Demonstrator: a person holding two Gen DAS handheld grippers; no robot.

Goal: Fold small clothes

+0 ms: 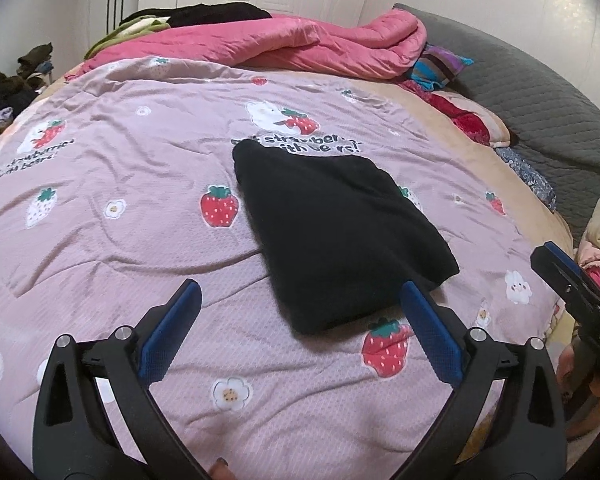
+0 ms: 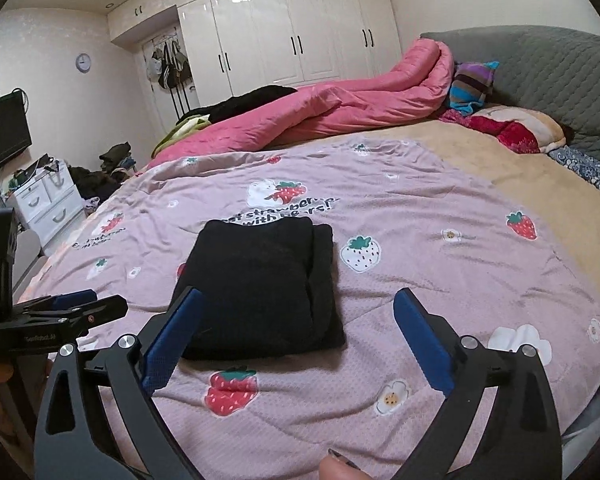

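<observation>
Both my tools, left tool (image 1: 300, 312) and right tool (image 2: 296, 320), hang spread and empty above the folded black garment (image 2: 260, 284) mid-bed on the strawberry quilt (image 2: 420, 264); I'd check its edges lie square.

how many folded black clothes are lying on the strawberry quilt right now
1. The folded black garment lies mid-quilt, just below the printed text, apart from both open grippers. More dark clothing sits beyond the pink duvet, off the quilt.

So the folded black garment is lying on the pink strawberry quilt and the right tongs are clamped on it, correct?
Not quite. The right tongs are open and hold nothing, as the right wrist view shows. The folded black garment does lie on the pink strawberry quilt.
</observation>
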